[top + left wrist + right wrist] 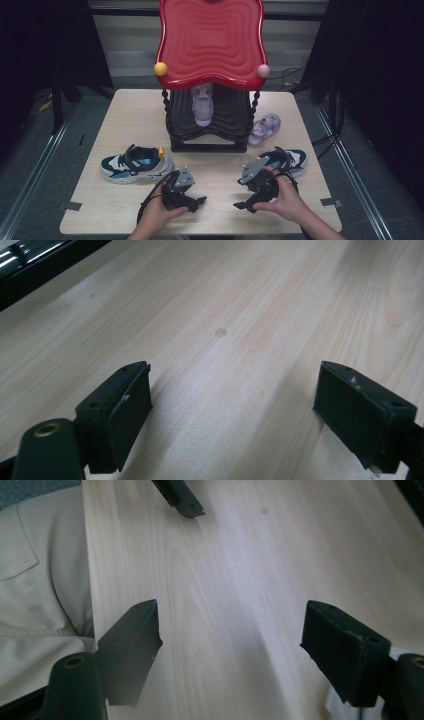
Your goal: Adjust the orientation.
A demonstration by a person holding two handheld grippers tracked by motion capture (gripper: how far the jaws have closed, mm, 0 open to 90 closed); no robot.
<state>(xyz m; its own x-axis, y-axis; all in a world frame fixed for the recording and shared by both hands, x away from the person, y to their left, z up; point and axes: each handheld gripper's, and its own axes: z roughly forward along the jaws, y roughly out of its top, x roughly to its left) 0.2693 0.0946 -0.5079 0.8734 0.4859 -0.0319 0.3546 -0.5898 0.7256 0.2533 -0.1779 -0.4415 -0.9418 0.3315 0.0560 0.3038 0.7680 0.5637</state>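
Note:
A blue and white sneaker (135, 164) lies on its sole at the table's left. Its partner (295, 159) lies at the right, partly behind my right hand. One purple sandal (202, 104) stands on the lower black shelf of the rack (210, 37), and the other sandal (265, 127) rests on the table to the rack's right. My left gripper (200, 204) (232, 410) sits low near the front edge, pointing right, jaws open over bare wood. My right gripper (239, 205) (230, 645) faces it, pointing left, open and holding nothing.
The rack's red wavy top carries a yellow ball (160, 68) and a pink ball (263, 70) at its front corners. The wooden table (125, 115) has bare room in front of the rack. A person's beige clothing (35, 580) lies past the front edge. Dark curtains flank both sides.

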